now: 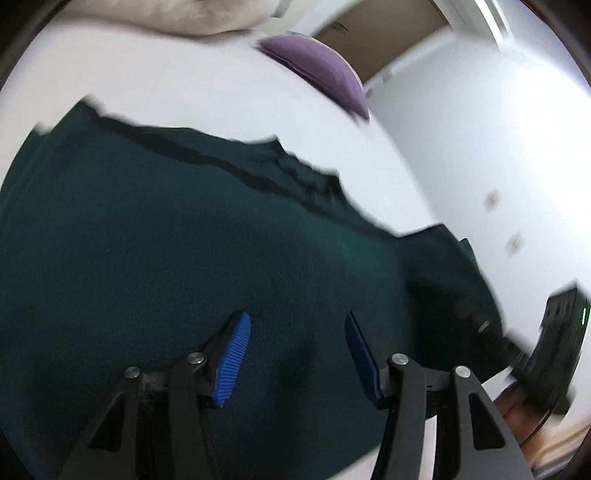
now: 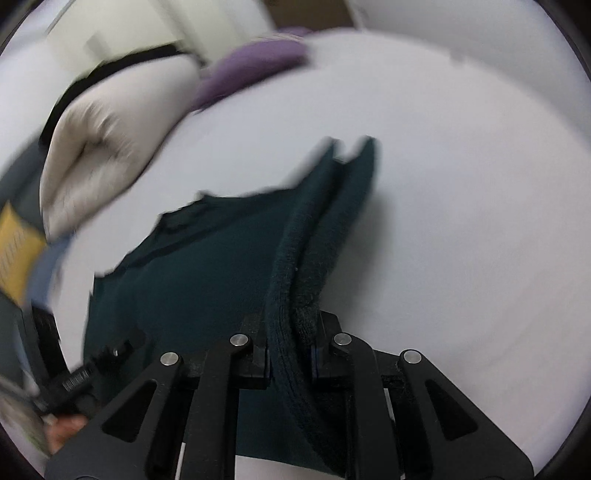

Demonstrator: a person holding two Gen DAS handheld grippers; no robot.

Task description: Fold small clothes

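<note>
A dark green knit sweater (image 1: pixel 166 240) lies spread on a white surface (image 1: pixel 184 85). My left gripper (image 1: pixel 297 325) is open just above the sweater's body, blue pads (image 1: pixel 232 362) apart and empty. In the right wrist view the same sweater (image 2: pixel 192 266) lies flat at left. My right gripper (image 2: pixel 291 347) is shut on a thick folded edge of the sweater (image 2: pixel 314 236), which runs forward from the jaws in two layers. The right gripper (image 1: pixel 554 343) shows blurred at the right edge of the left wrist view.
A purple garment (image 1: pixel 321 70) lies at the far edge of the white surface, also in the right wrist view (image 2: pixel 255 66). A cream folded cloth (image 2: pixel 107 147) sits at the far left, and shows in the left wrist view (image 1: pixel 207 14). Both views are motion-blurred.
</note>
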